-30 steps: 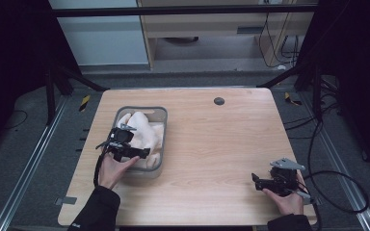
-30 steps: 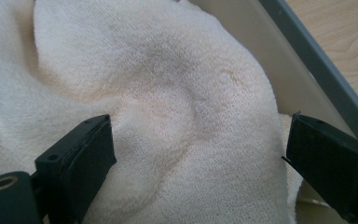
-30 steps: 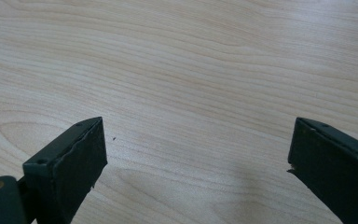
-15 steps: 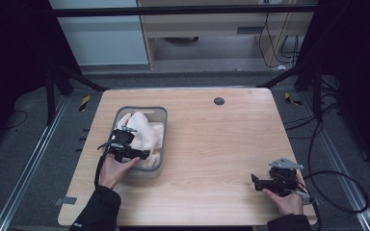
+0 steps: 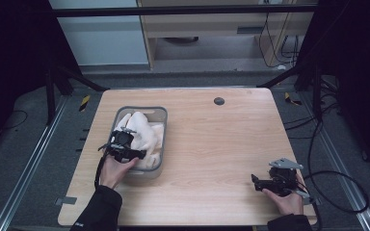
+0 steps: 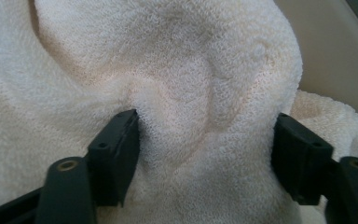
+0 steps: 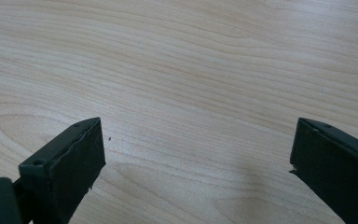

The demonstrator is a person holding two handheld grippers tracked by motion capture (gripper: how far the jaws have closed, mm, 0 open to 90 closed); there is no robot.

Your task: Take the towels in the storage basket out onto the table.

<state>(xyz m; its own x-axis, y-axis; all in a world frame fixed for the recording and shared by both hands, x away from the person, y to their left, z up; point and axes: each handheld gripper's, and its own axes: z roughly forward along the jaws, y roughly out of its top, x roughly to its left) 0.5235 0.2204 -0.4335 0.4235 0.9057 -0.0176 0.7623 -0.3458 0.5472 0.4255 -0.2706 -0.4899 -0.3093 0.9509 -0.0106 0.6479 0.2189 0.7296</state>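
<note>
Left gripper, high view: left gripper (image 5: pixel 134 155) sits over the grey tub (image 5: pixel 139 111) at the left of the table (image 5: pixel 212 144), nose down in the white towel (image 5: pixel 142 132) heaped inside.
Right gripper, high view: right gripper (image 5: pixel 256 182) rests low at the near right of the table, well apart from the tub, with its hand (image 5: pixel 284 199) behind it.
Left gripper, left gripper view: jaws have just been closing and now stand partly closed with a fold of towel (image 6: pixel 191 93) bunched between them. The left pad presses the cloth; whether the right pad bites cannot be told.
Risk, grip: a shallow pinch on loose terry could slip out on the lift.
Risk, tub: a dragging towel could catch the rim (image 6: pixel 326 60) and tip or slide the tub.
Right gripper, right gripper view: jaws stand wide apart over bare wood (image 7: pixel 191 93), holding nothing.
Risk, support: the right gripper is too far away to steady the tub.
</note>
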